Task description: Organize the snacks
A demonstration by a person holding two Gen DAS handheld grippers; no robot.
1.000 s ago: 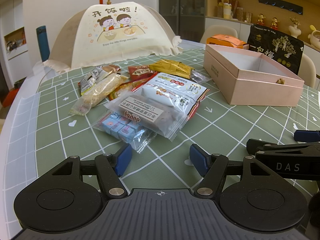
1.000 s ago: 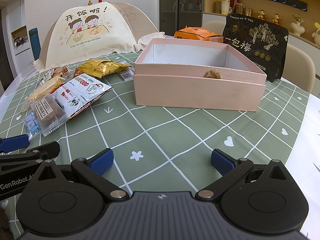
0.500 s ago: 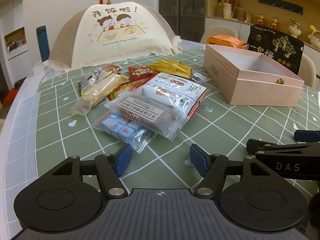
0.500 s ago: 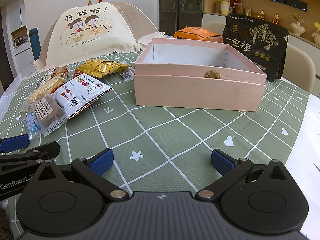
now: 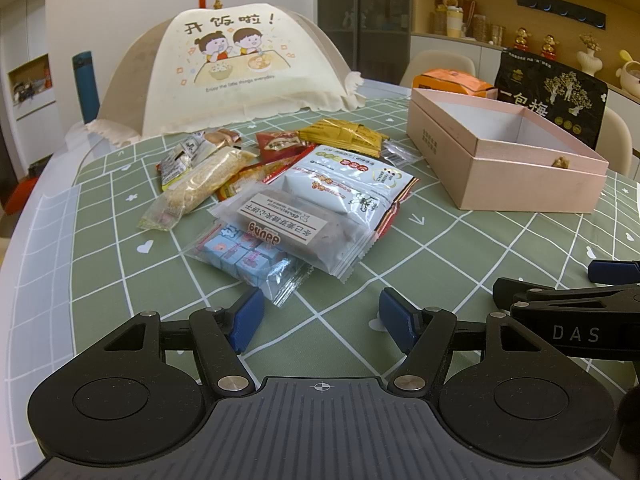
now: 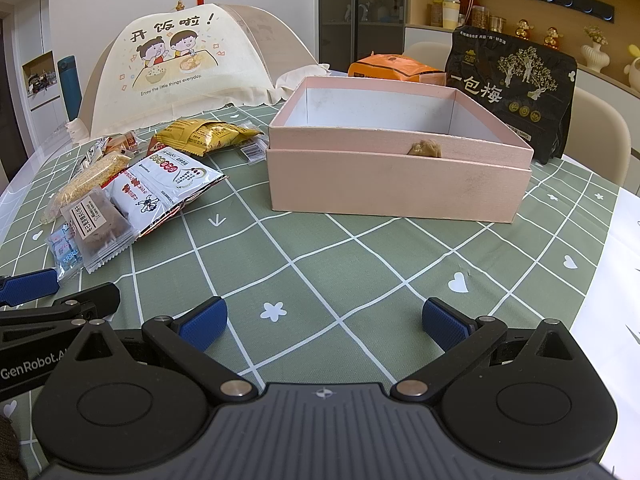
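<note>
- I judge nothing is sorted yet: the snack pile (image 5: 280, 196) lies loose on the tabletop (image 6: 360, 264), and the pink box (image 6: 400, 168) beside it looks empty inside
- My left claw (image 5: 320, 316) is spread wide and empty, just short of the blue candy bag (image 5: 248, 256); my right claw (image 6: 324, 320) is wide and empty too
- Next I'd ease the left claw forward onto the nearest packet
- Open tabletop lies between pile and box; the tabletop's rim curves off close on the right
</note>
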